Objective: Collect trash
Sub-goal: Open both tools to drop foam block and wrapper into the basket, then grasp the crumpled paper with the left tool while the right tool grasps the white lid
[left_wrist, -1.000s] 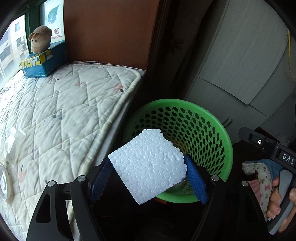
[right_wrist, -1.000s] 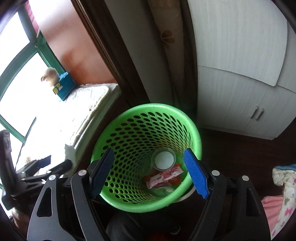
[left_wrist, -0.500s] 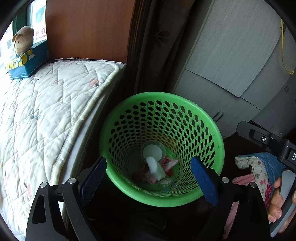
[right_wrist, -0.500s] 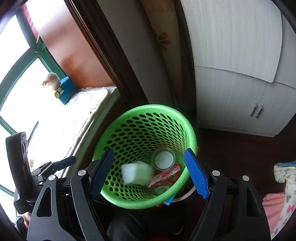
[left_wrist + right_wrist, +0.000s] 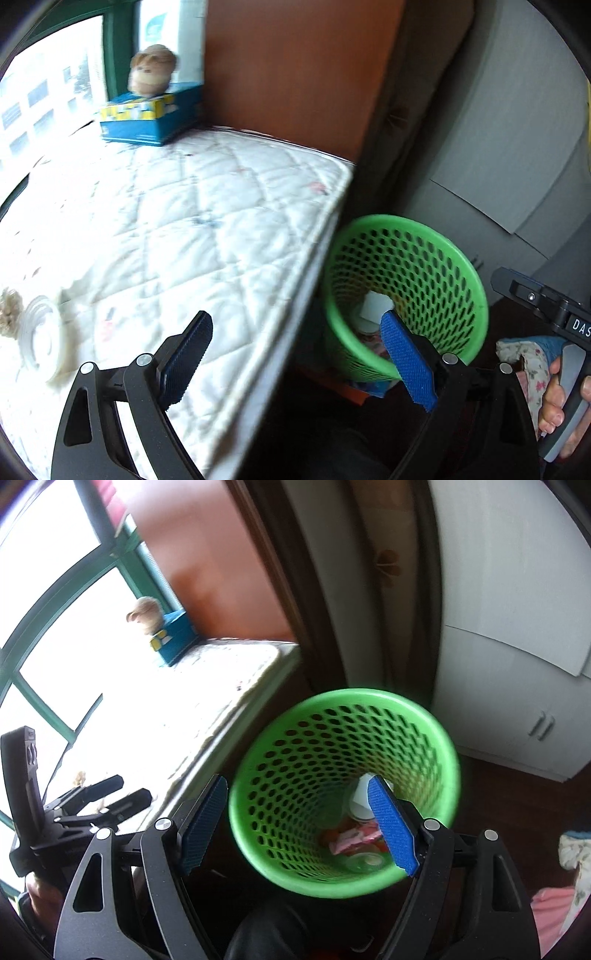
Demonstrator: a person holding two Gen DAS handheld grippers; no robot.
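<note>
Both jaws are standing wide apart, gripping nothing. I am swinging my left gripper [image 5: 295, 354] back over the mattress [image 5: 207, 236]; the white foam piece [image 5: 376, 306] is now lying inside the green basket [image 5: 436, 738].

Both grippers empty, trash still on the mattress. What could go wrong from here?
1. The clear lid lies flat on the mattress; the open left gripper may slip off it or snag the quilting.
2. The green basket stands tight against the mattress edge; a careless swing could tip it.
</note>
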